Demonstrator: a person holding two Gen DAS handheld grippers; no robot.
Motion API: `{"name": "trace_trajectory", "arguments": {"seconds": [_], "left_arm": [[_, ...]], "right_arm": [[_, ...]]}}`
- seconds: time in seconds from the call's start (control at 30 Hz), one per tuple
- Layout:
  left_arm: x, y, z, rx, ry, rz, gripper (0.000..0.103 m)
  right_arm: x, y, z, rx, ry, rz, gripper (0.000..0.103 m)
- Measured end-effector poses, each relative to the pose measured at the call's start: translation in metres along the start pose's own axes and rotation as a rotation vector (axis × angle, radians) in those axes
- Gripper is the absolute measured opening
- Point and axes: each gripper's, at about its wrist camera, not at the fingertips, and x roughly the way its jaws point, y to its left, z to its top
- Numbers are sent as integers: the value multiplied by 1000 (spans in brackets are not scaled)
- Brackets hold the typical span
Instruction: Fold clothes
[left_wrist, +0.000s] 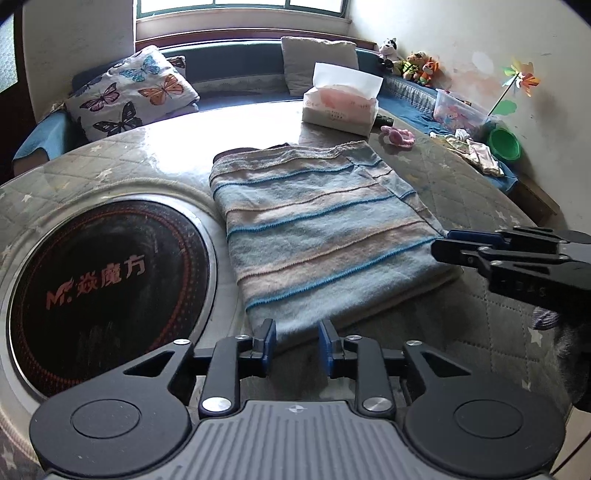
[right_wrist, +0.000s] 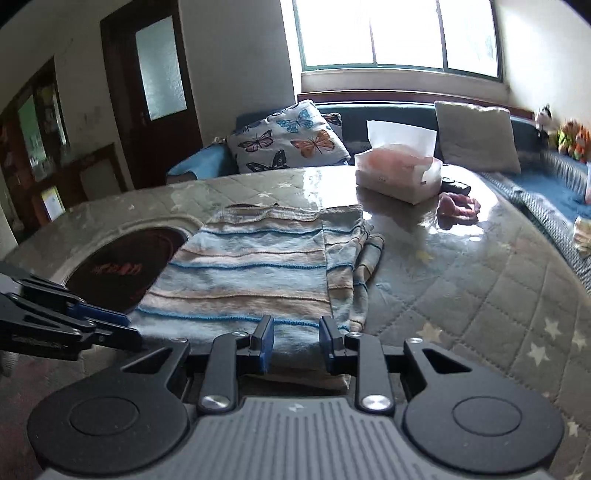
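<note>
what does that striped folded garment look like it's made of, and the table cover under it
The striped garment looks like a soft knit, maybe wool or acrylic: matte, fuzzy surface with raised blue yarn ridges. The table cover looks like quilted, star-printed fabric under clear plastic or glass, judging by stitched diamonds and glossy window reflections.

Two matching hand-held tools. Left gripper (left_wrist: 296, 341): black plastic frame, grey ribbed housing at the base with a small round emblem, two large black round discs at the sides, black linkage arms fixed with silver round screws, thin blue rubber pads (left_wrist: 269, 338) on the black fingertips. Right gripper (right_wrist: 296, 341): same black frame, same grey ribbed base, same silver screws, same blue pads (right_wrist: 266, 341). Faint embossed letters on the side of the right one, not readable.
</note>
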Motion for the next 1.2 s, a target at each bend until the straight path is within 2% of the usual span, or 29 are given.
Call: {"name": "trace_trajectory", "arguments": {"seconds": [0.07,0.2,0.3,0.37,0.6,0.73,0.87,1.0,1.13,1.2], "left_arm": [[-5,0,-4,-2,-5,5,32],[-15,1,-12,-5,-14,17,47],[-21,2,-19,-13,-16,21,50],[-25,2,-24,-20,-21,24,53],[-43,10,-42,-46,-44,45,67],[-47,17,-50,-68,-43,58,69],[-51,23,-56,-84,-45,67,72],[-55,25,-61,-88,-58,74,82],[-56,23,-65,-84,-71,79,93],[-57,21,-67,-81,-79,80,98]], "right_arm": [[-1,6,-1,-25,-6,-10,26],[-4,17,-2,-74,-17,-29,27],[-6,25,-3,-111,-25,-44,29],[-3,32,-3,-125,-27,-44,36],[14,66,-14,-218,-10,-69,38],[14,85,-10,-238,-19,-16,38],[25,106,-9,-279,9,19,38],[24,117,-12,-290,15,51,39],[12,116,-14,-256,0,70,48],[4,112,-18,-235,-8,61,55]]}}
